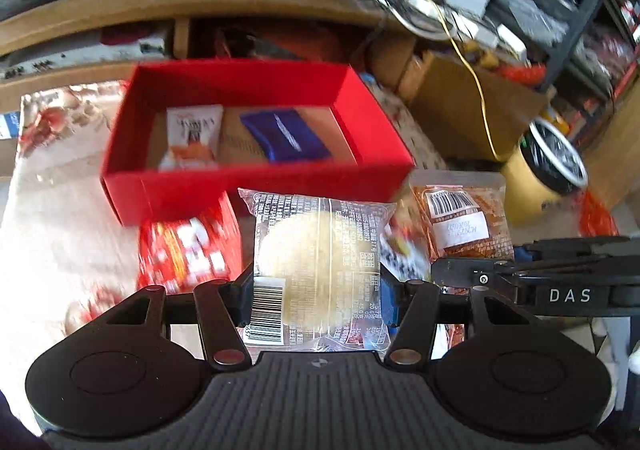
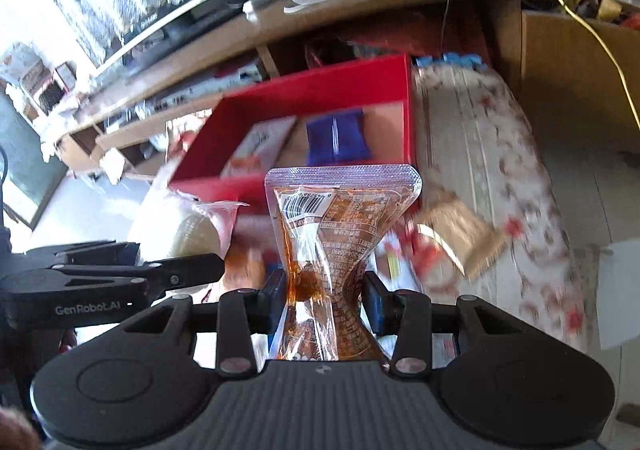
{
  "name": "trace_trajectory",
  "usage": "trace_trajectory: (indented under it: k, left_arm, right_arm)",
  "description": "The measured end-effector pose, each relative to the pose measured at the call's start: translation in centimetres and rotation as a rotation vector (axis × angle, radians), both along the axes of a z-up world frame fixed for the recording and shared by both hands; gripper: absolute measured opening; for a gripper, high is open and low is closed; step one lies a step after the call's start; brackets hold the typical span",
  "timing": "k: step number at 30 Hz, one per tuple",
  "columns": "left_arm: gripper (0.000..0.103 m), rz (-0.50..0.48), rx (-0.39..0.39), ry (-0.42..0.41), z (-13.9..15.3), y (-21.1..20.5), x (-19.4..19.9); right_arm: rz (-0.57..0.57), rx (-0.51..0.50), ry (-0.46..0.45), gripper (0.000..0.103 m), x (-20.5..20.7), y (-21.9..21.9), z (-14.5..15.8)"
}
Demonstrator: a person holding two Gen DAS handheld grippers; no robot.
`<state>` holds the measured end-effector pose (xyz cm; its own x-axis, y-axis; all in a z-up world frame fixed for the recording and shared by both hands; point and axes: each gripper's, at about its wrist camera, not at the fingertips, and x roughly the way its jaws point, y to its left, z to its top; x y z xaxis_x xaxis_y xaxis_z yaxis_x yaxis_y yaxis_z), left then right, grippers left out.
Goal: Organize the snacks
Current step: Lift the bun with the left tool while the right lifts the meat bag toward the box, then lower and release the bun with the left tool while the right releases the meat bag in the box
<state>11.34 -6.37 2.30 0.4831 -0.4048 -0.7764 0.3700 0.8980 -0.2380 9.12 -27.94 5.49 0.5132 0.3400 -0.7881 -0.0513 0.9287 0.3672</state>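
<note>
Snack packets pinched in both downward-tilted hand-held grippers before red box

Each camera sits on its own gripper and looks forward and steeply down along the fingers, very near the held packets. Both views share the red box at upper centre and the wooden desk above it.

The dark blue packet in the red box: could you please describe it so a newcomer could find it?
Find the open red cardboard box on the floral cloth. Two packets lie inside; the dark blue packet is the right one, with a thin white stripe, unlike the white-and-orange packet beside it.
</note>
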Motion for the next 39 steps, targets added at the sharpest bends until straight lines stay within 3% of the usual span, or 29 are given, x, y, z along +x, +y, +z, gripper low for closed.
trace_trajectory:
  k: [13, 21, 39]
  left_arm:
    - [0.063, 0.069, -0.006, -0.037, 0.7, -1.0, 7.9]
    - [0.063, 0.105, 0.027, -0.036, -0.7, -1.3, 11.9]
    - [0.064, 0.162, 0.066, 0.018, -4.2, -0.7, 15.4]
  right_arm:
    - [-0.024, 0.016, -0.039, 0.035, 9.2, -0.4, 0.4]
    - [-0.011, -0.003, -0.021, 0.035, 14.3, 0.3, -1.7]
    - [0.005, -0.026, 0.012, 0.035, 18.2, 1.0, -5.3]
